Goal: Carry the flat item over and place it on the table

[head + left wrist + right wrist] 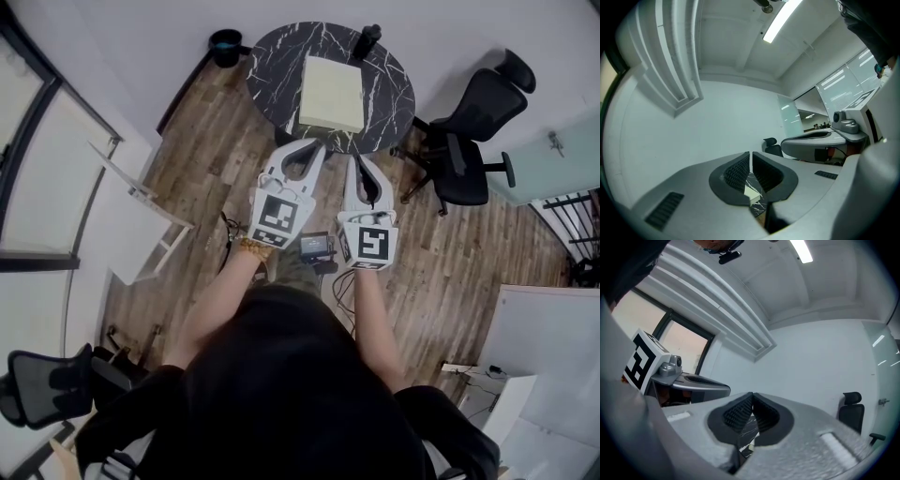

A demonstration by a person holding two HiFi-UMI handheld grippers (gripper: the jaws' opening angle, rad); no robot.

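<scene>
- Flat item [330,94]: pale yellow, rectangular, lying flat on the round table [389,108]; set a little toward 9 o'clock of the top's centre, held by neither tool.
- Table: black top with white marble veining, at 12 o'clock from the person, on a wood-plank floor [234,159].
- Left gripper [316,144]: held in the person's left hand, pointing toward 12 o'clock, tips just short of the table's 6 o'clock rim. Jaws closed tip to tip, nothing between them. Ribbed pads [736,171] meeting along a thin seam in the left gripper view, with a sliver of marble top and pale item showing below them.
- Right gripper [357,160]: held in the right hand, just beside the left one and roughly parallel, also aimed at 12 o'clock, tips close to the table's rim. Jaws fully together, empty. Marble veining visible below the closed pads in the right gripper view.
- Dark bottle [367,39]: upright at the table's 1 o'clock edge, apart from the flat item.
- Black round container [225,45]: on the floor at 10 o'clock of the table, just off its rim.
- Black office chair [469,141]: at 3 o'clock of the table, near it.
- Second black chair [42,386]: at 8 o'clock of the head view, well apart from the table.
- Small dark device [314,246]: on the floor between the two forearms.
</scene>
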